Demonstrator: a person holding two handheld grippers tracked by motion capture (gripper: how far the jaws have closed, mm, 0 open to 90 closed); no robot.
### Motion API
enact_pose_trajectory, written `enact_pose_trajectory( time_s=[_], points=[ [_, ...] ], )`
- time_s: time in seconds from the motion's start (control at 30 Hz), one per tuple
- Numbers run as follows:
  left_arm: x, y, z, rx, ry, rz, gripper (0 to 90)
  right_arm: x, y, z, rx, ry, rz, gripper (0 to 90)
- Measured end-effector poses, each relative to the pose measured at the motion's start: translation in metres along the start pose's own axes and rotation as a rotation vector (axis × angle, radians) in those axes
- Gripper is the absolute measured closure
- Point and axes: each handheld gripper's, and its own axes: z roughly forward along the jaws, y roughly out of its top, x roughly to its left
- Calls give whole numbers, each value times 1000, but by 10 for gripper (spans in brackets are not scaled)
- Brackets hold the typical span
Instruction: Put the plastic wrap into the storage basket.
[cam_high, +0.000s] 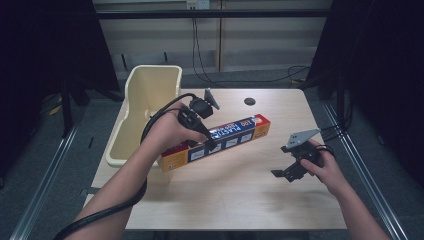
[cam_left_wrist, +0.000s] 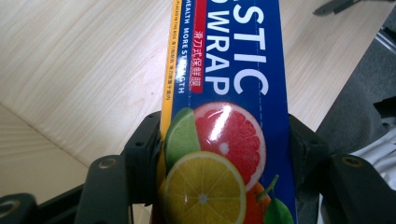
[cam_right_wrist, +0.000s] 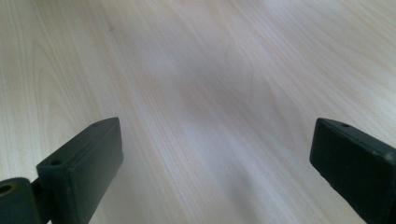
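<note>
Blue cardboard, long and printed with citrus fruit, the plastic wrap box (cam_high: 217, 140) is hanging tilted above the pale wooden table (cam_high: 240, 200), just beside the cream plastic bin (cam_high: 150, 90). It is looking picked up but not yet placed; carrying it to wherever it belongs is probably what is left. The left gripper (cam_high: 210, 142) is clamping its jaws against the box's two sides. The right gripper (cam_high: 286, 175) is hovering wide open over bare wood, holding nothing.

One plastic wrap box (cam_high: 217, 141) lies mid-frame, one cream bin (cam_high: 150, 90) sits at upper left, two grippers hover over one table (cam_high: 240, 200), and one dark hole (cam_high: 249, 101) sits near the top.
</note>
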Motion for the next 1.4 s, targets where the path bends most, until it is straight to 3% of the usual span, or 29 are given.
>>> enact_pose_trajectory(
  time_s=[0.23, 0.57, 0.97, 1.07, 1.4],
  points=[
    [5, -1, -10, -11, 4, -18, 407, 5, -2, 4, 19, -24, -9, 27],
    [14, -6, -26, -21, 21, -56, 407, 8, -5, 10, 26, -16, -11, 27],
    [27, -17, -44, -38, 54, -121, 408, 12, -4, 16, 38, -8, -16, 27],
    [30, -19, -47, -36, 53, -160, 407, 11, -5, 16, 38, -5, -19, 26],
    [37, -21, -61, -41, 71, -193, 407, 11, -7, 20, 58, -13, -18, 27]
  ],
)
